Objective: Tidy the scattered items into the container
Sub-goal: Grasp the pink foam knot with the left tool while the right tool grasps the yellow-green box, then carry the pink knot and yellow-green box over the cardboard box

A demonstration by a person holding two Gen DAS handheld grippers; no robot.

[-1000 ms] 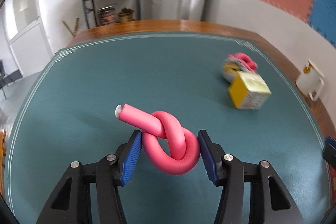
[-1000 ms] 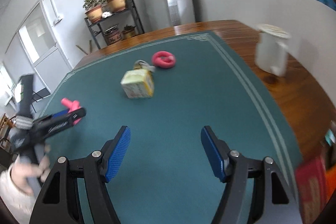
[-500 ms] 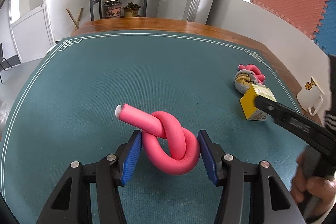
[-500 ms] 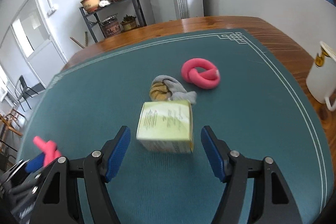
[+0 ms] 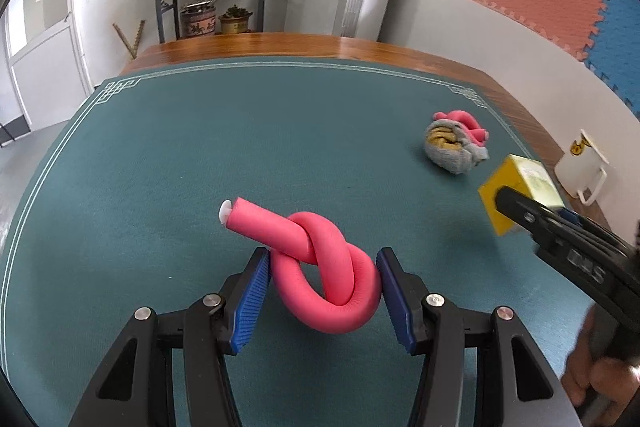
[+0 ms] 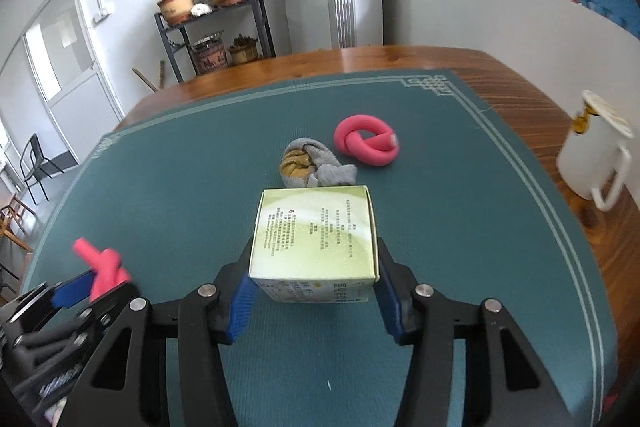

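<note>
Currently clenches the pink knotted foam tube (image 5: 320,259) in the left gripper (image 5: 324,287) over the green table mat (image 6: 160,167), has just been closing the right gripper (image 6: 314,291) on the pale green cardboard box (image 6: 316,231), and risks twisting or dropping that box through a low, corner-only pinch.

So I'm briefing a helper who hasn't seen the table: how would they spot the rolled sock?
On the green mat, look toward its far right corner. The sock lies between the box and a knotted pink foam tube. It is the only soft grey bundle, with mustard yellow showing inside.
</note>
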